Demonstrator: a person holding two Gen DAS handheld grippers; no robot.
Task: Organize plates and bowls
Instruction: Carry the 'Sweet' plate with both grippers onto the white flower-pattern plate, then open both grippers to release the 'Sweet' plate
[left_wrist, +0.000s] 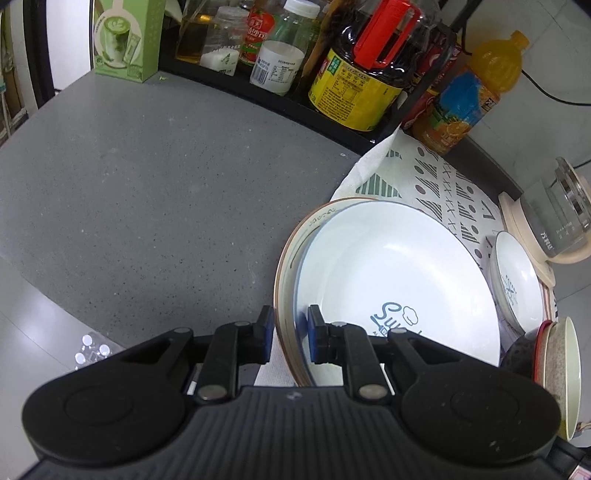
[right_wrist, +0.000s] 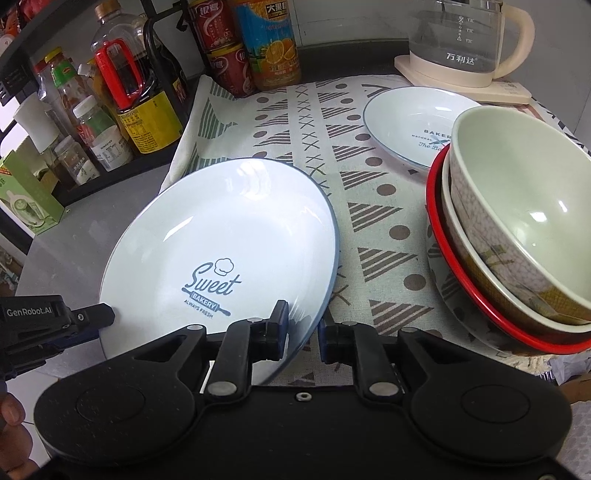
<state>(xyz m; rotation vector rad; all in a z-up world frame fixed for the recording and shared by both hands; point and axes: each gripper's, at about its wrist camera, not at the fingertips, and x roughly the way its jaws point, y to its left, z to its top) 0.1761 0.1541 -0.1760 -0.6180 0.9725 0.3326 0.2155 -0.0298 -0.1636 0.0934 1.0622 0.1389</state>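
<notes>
A large white "Sweet Bakery" plate (left_wrist: 399, 280) (right_wrist: 221, 229) lies on a brown-rimmed plate (left_wrist: 286, 266) at the left edge of the patterned cloth (right_wrist: 369, 221). My left gripper (left_wrist: 291, 332) is shut on the near rims of both plates; in the right wrist view its fingertips (right_wrist: 92, 317) sit at the white plate's left edge. My right gripper (right_wrist: 303, 328) straddles the white plate's near-right rim, jaws slightly apart, with a sliver of gap beside the right pad. A small white plate (right_wrist: 406, 122) lies farther back. A stack of bowls (right_wrist: 517, 221), cream in red-rimmed, stands at the right.
A glass kettle (right_wrist: 469, 40) on its cream base stands at the back right of the cloth. A black rack of sauce bottles (left_wrist: 351, 74) and an orange juice bottle (left_wrist: 472, 96) line the back. A green box (left_wrist: 125, 37) stands far left on the grey counter (left_wrist: 147, 184).
</notes>
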